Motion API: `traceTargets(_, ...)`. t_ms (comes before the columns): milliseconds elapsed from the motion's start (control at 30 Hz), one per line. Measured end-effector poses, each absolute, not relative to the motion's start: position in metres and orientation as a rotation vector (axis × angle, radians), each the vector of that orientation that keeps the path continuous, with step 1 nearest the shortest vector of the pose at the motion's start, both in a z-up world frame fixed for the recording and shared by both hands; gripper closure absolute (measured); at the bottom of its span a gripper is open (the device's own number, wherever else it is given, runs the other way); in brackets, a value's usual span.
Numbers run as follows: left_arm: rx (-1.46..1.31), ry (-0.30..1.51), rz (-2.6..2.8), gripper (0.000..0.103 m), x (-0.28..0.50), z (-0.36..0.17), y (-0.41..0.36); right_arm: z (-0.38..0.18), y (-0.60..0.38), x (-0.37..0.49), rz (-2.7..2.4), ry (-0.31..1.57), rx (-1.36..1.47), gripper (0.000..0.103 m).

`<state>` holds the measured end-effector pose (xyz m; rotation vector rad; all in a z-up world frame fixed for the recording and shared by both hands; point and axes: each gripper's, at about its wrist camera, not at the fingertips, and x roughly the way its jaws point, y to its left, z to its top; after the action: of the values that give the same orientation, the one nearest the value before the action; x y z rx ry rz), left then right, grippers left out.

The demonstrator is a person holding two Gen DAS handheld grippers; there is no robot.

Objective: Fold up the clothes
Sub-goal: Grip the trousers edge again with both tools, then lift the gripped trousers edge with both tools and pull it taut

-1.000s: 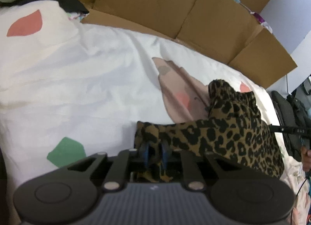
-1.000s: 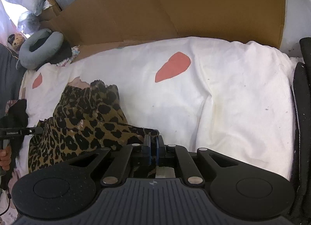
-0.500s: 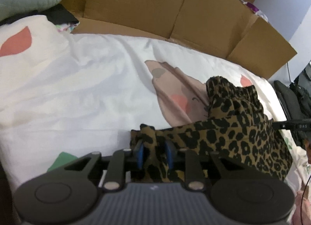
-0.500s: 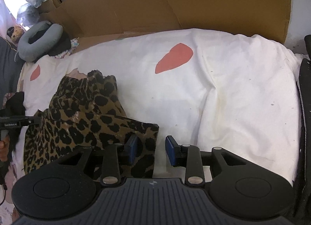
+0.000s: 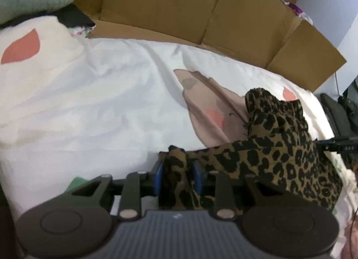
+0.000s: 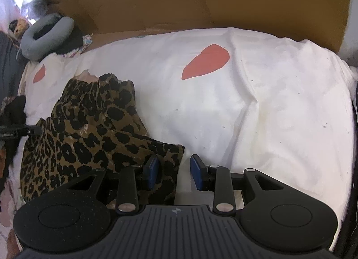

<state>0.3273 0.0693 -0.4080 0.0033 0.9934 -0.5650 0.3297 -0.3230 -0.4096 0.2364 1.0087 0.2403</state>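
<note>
Right gripper [image 6: 174,173]: jaws have just opened off the leopard-print garment [image 6: 89,133]; its corner now lies loose at the 9 o'clock pad. Left gripper [image 5: 176,175]: jaws have just widened, with a bunched fold between them.

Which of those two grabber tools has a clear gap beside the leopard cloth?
The right gripper: its jaws have just opened, leaving bare sheet beside the leopard-print garment. The left gripper has a bunched fold filling its jaws.

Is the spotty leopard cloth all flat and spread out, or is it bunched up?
Bunched up. The leopard cloth lies doubled over in a rumpled heap on the white bedding, its far end ruffled upward.
</note>
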Motion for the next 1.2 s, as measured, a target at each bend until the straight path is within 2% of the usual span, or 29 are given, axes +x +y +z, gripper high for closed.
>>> traceTargets(267, 0.021, 1.017, -0.566, 0.061, 0.325, -0.411, 0.067, -0.407, -0.316, 0.329, 0.247, 1.006, 0.171, 0.065)
traceTargets(400, 0.041, 1.015, -0.565, 0.059, 0.325, -0.413, 0.061, -0.406, -0.315, 0.329, 0.259, 1.003, 0.161, 0.073)
traceTargets(433, 0.048, 1.015, -0.561, 0.061, 0.325, -0.412, 0.059, -0.406, -0.314, 0.328, 0.263, 0.999, 0.159, 0.078)
traceTargets(467, 0.049, 1.017, -0.559, 0.073, 0.325, -0.412, 0.058, -0.405, -0.313, 0.328, 0.266, 0.991, 0.158, 0.087)
traceTargets(533, 0.015, 1.033, -0.569, 0.09, 0.326, -0.412, 0.059, -0.404, -0.311, 0.327, 0.259, 0.979, 0.157, 0.094)
traceTargets(600, 0.028, 1.023, -0.575, 0.092, 0.324, -0.411, 0.056, -0.399, -0.311, 0.324, 0.245, 0.962, 0.168, 0.098)
traceTargets(800, -0.024, 0.959, -0.55, 0.093, 0.317, -0.397, 0.068, -0.378, -0.323, 0.312, 0.218, 0.899, 0.215, 0.098)
traceTargets(1200, -0.044, 0.784, -0.552, 0.093, 0.293, -0.335, 0.08, -0.336, -0.33, 0.284, 0.202, 0.792, 0.289, 0.098)
